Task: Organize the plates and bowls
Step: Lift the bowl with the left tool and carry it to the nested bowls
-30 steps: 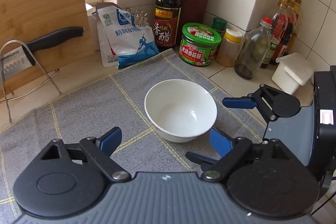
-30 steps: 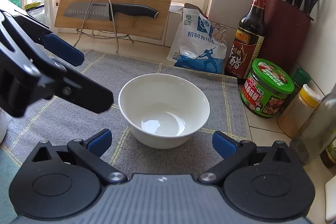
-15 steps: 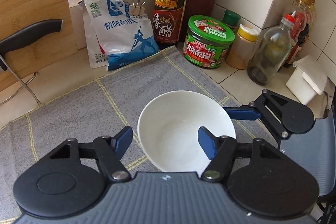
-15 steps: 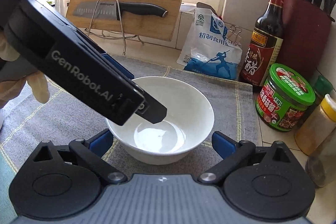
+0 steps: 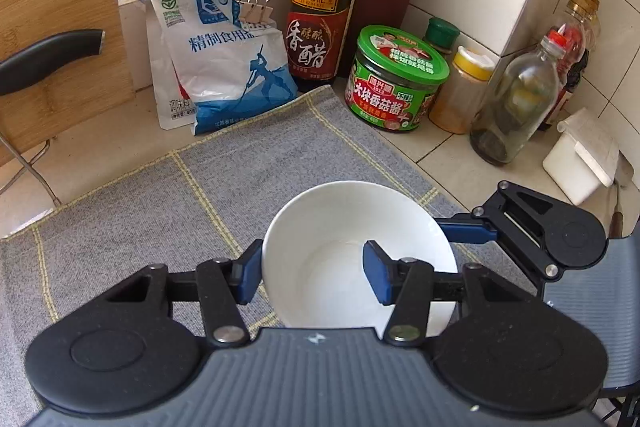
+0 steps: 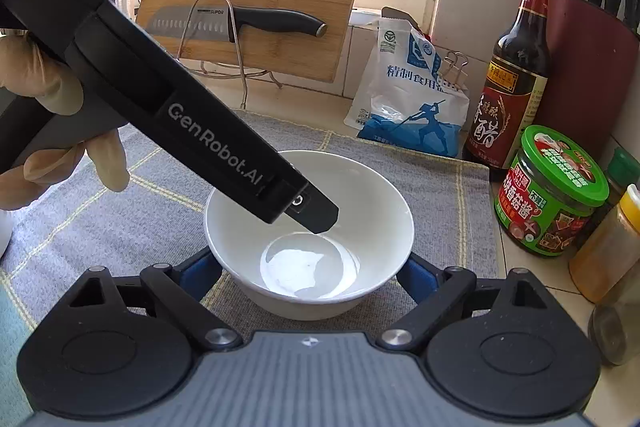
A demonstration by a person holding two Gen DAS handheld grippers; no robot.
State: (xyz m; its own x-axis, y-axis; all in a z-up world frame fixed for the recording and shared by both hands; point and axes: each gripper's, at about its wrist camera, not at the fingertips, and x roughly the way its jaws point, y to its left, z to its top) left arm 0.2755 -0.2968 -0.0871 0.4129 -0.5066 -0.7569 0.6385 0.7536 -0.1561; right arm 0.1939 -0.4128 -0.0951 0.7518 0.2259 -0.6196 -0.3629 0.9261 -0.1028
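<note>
A: White porcelain, one bowl [image 5: 352,227], sitting on the grey mat [image 5: 224,187] right in front of both grippers.

B: How is the left gripper [image 5: 314,277] set on it?

A: Its jaws are partly closed and straddle the bowl's near left wall. One blue pad sits outside the rim on the left; the other is inside the bowl, over the hollow. The outer pad looks to be touching the wall. Whether the inner one presses the porcelain I cannot tell, so I would not call it a firm grip.

B: And the right gripper [image 6: 308,273]?

A: Spread wide. Its two blue pads flank the bowl's lower sides, one on each side, close to the wall; actual contact I cannot make out. The bowl sits between them, just ahead of the gripper body.

B: Anything beyond the bowl?

A: Past it, at the mat's far edge, a salt bag [image 6: 408,99], a dark vinegar bottle [image 6: 512,79] and a green-lidded jar [image 6: 552,187]. A gloved hand [image 6: 52,131] holds the left gripper's handle.
</note>
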